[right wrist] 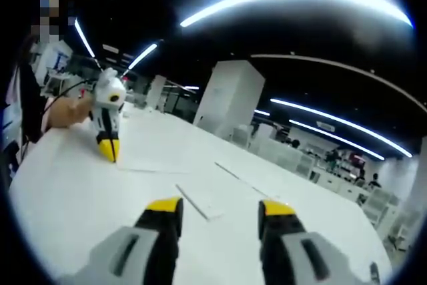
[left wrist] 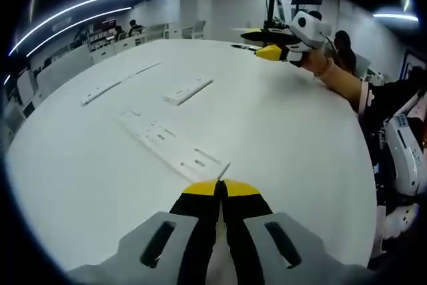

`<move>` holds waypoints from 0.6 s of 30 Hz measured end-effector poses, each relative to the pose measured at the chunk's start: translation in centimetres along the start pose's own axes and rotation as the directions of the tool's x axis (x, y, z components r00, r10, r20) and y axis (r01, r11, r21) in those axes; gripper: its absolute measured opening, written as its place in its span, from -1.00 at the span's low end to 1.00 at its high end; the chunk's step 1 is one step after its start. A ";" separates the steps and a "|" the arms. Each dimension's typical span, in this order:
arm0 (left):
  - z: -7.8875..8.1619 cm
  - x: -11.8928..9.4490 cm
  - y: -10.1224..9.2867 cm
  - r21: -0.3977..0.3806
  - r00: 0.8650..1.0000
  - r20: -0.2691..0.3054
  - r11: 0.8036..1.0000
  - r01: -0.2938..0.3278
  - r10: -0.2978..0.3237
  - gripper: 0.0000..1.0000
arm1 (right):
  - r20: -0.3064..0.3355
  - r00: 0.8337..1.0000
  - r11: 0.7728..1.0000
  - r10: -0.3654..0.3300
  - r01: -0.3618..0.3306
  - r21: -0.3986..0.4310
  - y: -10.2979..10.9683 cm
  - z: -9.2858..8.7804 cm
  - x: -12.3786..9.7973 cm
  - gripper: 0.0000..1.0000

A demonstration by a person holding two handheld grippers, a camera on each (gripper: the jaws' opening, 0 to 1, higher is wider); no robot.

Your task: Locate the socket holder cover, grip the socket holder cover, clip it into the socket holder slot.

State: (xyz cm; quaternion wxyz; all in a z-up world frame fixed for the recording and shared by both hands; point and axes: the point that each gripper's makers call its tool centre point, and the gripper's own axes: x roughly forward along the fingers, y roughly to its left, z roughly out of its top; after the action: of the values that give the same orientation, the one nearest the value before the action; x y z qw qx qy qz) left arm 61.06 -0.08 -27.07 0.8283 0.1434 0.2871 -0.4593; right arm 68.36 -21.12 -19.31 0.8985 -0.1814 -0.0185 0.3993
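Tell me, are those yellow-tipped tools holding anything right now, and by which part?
The left tool is shut, pinching the near corner of the long white socket holder lying on the table. The right tool is open and holds nothing.

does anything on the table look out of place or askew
Nothing stands out. The long white strips lie flat on the white table, apart from one another, with nothing spilled or visibly broken.

My left gripper pinches a thin strip whose end barely shows. Small print on the near white strip blurs. Far desks are indistinct.
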 end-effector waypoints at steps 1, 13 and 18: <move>0.0 0.0 0.0 0.003 1.000 0.000 1.000 -0.002 0.002 -0.94 | -0.001 1.000 1.000 0.000 0.000 -0.001 0.0 0.0 0.0 -0.06; 0.2 -0.2 -0.2 0.040 1.000 0.010 0.999 -0.011 0.011 -0.91 | -0.011 1.000 1.000 0.004 -0.004 -0.013 0.1 -0.2 0.1 -0.06; 0.3 -0.4 -0.1 0.047 1.000 0.018 0.999 -0.021 0.020 -0.91 | -0.011 1.000 1.000 0.003 -0.003 -0.013 0.1 -0.2 0.0 -0.06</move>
State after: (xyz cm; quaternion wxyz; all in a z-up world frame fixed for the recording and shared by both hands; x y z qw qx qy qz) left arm 60.93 -0.05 -26.56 0.8318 0.1620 0.2674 -0.4587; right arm 68.34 -21.08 -19.51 0.8969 -0.1891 -0.0160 0.3994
